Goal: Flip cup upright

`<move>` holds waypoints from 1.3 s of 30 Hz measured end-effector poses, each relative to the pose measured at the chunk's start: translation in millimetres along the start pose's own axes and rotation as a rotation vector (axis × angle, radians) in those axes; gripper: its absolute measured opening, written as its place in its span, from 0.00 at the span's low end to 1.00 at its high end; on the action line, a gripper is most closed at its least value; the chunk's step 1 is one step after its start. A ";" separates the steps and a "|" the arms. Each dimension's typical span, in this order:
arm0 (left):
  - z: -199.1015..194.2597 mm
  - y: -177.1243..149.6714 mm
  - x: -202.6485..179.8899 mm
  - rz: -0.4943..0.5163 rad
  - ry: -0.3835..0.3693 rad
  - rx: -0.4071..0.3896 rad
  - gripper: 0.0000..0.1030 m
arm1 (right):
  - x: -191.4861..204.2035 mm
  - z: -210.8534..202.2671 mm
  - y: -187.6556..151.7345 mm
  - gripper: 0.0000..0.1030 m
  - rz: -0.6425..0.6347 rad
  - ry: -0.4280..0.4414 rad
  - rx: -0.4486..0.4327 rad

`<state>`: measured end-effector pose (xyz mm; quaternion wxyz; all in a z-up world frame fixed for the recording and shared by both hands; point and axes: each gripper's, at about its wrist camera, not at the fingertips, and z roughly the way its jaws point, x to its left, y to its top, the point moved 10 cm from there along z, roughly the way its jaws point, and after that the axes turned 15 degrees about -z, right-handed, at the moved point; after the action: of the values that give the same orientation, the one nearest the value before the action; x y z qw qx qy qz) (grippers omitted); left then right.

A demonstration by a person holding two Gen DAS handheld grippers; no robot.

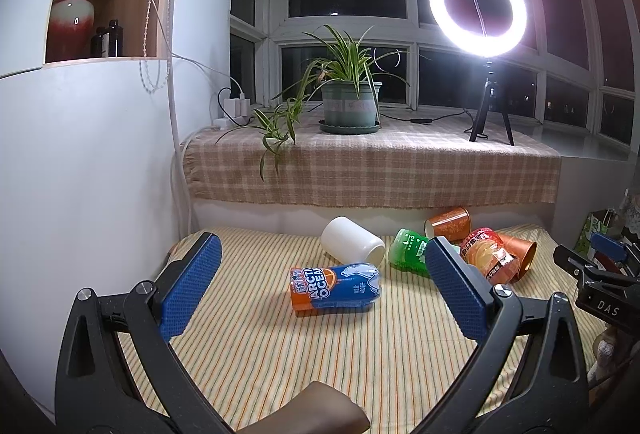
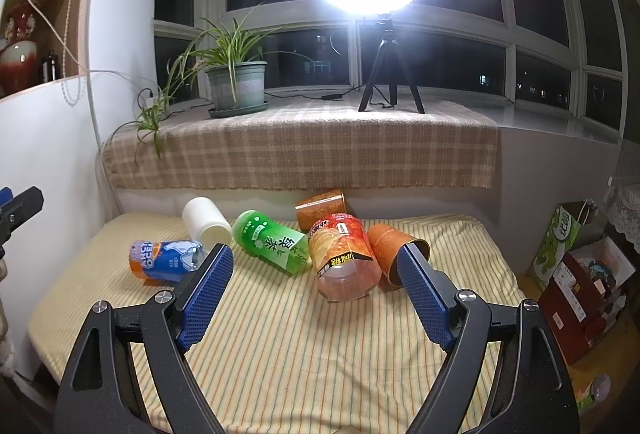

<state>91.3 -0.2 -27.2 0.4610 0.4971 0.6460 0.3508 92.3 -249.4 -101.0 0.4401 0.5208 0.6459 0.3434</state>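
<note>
Several cups lie on their sides on a striped cloth (image 1: 304, 354). A blue and orange Arctic Ocean cup (image 1: 335, 288) (image 2: 166, 260) lies nearest my left gripper. Behind it lie a white cup (image 1: 352, 243) (image 2: 207, 223), a green tea cup (image 1: 408, 250) (image 2: 272, 244), a red-orange cup (image 1: 490, 256) (image 2: 345, 261) and two orange cups (image 2: 396, 251) (image 2: 321, 209). My left gripper (image 1: 320, 288) is open and empty, short of the Arctic Ocean cup. My right gripper (image 2: 316, 292) is open and empty, just in front of the red-orange cup.
A raised sill with a checked cloth (image 2: 300, 150) runs behind the cups, bearing a potted plant (image 1: 350, 102) and a ring light on a tripod (image 2: 390, 74). A white cabinet wall (image 1: 80, 174) stands left. Bags and boxes (image 2: 580, 274) stand right.
</note>
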 end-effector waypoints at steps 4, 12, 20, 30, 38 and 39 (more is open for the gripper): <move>1.0 -0.5 0.0 0.000 0.001 0.002 1.00 | 0.5 0.4 -0.4 0.82 -0.001 0.002 0.000; 0.2 -0.2 -0.2 0.001 -0.001 0.003 1.00 | 2.1 1.9 -1.0 0.82 -0.004 0.003 0.000; 5.8 -5.0 0.5 -0.001 -0.001 0.004 1.00 | 2.5 2.3 -1.3 0.82 -0.004 0.003 0.001; 5.7 -4.9 0.7 -0.002 -0.001 0.005 1.00 | 3.6 3.4 -2.2 0.82 -0.005 0.003 0.004; 5.7 -5.4 0.7 -0.002 -0.001 0.005 1.00 | 6.2 5.7 -1.8 0.82 -0.012 0.008 0.009; 6.0 -5.4 0.9 -0.002 0.000 0.004 1.00 | 6.5 6.2 -1.5 0.82 -0.013 0.009 0.010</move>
<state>95.1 -0.7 -34.4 0.4603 0.4977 0.6471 0.3489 97.0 -243.5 -106.0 0.4368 0.5172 0.6530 0.3395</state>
